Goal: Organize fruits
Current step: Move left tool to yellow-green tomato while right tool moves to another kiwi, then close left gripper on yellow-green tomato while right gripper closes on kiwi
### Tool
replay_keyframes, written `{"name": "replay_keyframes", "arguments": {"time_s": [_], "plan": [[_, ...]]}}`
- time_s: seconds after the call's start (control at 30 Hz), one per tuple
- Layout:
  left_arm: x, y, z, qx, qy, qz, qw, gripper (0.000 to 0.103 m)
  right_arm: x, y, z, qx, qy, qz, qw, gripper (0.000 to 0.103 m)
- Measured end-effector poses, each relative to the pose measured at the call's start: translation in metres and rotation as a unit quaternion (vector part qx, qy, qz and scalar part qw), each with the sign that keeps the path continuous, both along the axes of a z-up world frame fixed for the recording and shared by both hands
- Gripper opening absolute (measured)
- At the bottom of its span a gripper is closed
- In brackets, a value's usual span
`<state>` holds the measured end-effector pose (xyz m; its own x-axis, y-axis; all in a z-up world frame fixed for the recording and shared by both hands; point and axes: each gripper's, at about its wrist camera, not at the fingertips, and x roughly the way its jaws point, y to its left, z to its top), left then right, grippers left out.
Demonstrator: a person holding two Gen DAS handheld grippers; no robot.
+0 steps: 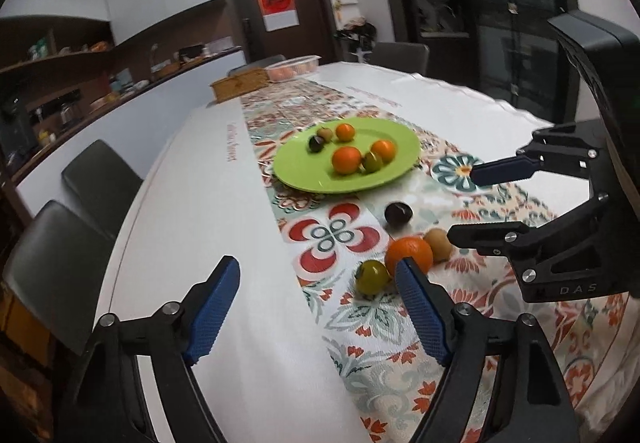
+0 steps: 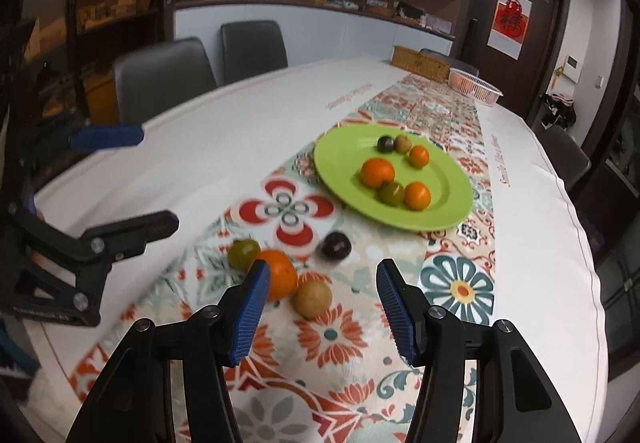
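A lime-green plate (image 1: 312,171) (image 2: 344,163) sits on the patterned runner and holds several small fruits: oranges, green ones and a dark one. Nearer, loose on the runner, lie an orange (image 1: 410,253) (image 2: 278,275), a green fruit (image 1: 372,277) (image 2: 243,253), a brown fruit (image 1: 440,243) (image 2: 312,297) and a dark plum (image 1: 398,213) (image 2: 336,245). My left gripper (image 1: 318,267) (image 2: 156,177) is open and empty, its right finger just in front of the orange. My right gripper (image 2: 324,271) (image 1: 464,203) is open and empty above the brown fruit.
A wicker box (image 1: 240,83) (image 2: 420,63) and a plastic basket of oranges (image 1: 294,67) (image 2: 476,85) stand at the table's far end. Grey chairs (image 1: 100,171) (image 2: 164,75) line the table's side. White cloth flanks the runner on both sides.
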<state>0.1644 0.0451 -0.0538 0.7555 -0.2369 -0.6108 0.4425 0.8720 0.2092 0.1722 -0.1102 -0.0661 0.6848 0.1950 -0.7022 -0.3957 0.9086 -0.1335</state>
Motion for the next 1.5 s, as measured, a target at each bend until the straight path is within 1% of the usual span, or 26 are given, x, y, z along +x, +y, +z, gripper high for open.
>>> {"name": "replay_keyframes", "arguments": {"time_s": [0.13,0.27,0.37,0.43,0.5,0.67,0.77,0.9,0.97,1.03,1.07,1.17,1.23,1.43,1.5], "plan": [[0.006,-0.006,-0.012,0.014,0.017,-0.024,0.9995,0.072,0.001,0.003,-0.011,-0.012,0.011,0.012,1.000,0.056],[0.014,-0.012,-0.024,0.024,0.039,-0.046,0.9979,0.068,0.006,0.003,-0.023,-0.020,0.029,0.016,0.999,0.056],[0.021,-0.015,-0.032,0.020,0.063,-0.065,0.9957,0.062,0.010,0.000,-0.032,-0.019,0.041,0.013,0.999,0.056],[0.027,-0.016,-0.037,0.014,0.083,-0.077,0.9934,0.056,0.013,0.000,-0.036,-0.017,0.048,0.015,0.999,0.056],[0.031,-0.018,-0.041,0.016,0.092,-0.082,0.9922,0.052,0.016,0.001,-0.040,-0.017,0.053,0.019,0.998,0.055],[0.039,-0.022,-0.047,0.021,0.107,-0.098,0.9893,0.047,0.023,0.005,-0.048,-0.017,0.066,0.027,0.997,0.047],[0.045,-0.024,-0.049,0.022,0.114,-0.103,0.9878,0.047,0.028,0.005,-0.051,-0.014,0.072,0.029,0.997,0.045],[0.051,-0.026,-0.050,0.013,0.127,-0.109,0.9858,0.042,0.032,0.004,-0.052,-0.010,0.074,0.031,0.997,0.041],[0.053,-0.028,-0.051,0.009,0.132,-0.108,0.9853,0.038,0.034,0.003,-0.052,-0.006,0.076,0.030,0.997,0.037],[0.055,-0.029,-0.052,0.006,0.141,-0.106,0.9843,0.029,0.035,0.002,-0.052,0.003,0.082,0.028,0.996,0.031],[0.055,-0.029,-0.052,0.002,0.145,-0.104,0.9839,0.028,0.036,0.000,-0.052,0.005,0.083,0.027,0.996,0.030],[0.053,-0.027,-0.051,-0.005,0.150,-0.091,0.9844,0.028,0.036,-0.003,-0.052,0.010,0.084,0.021,0.996,0.030],[0.050,-0.026,-0.047,-0.019,0.154,-0.079,0.9847,0.028,0.035,-0.006,-0.051,0.018,0.084,0.015,0.996,0.030],[0.038,-0.023,-0.032,-0.049,0.148,-0.035,0.9872,0.028,0.025,-0.012,-0.041,0.039,0.074,0.006,0.996,0.030],[0.035,-0.025,-0.028,-0.051,0.146,-0.021,0.9878,0.028,0.021,-0.015,-0.036,0.047,0.072,0.004,0.996,0.030]]}}
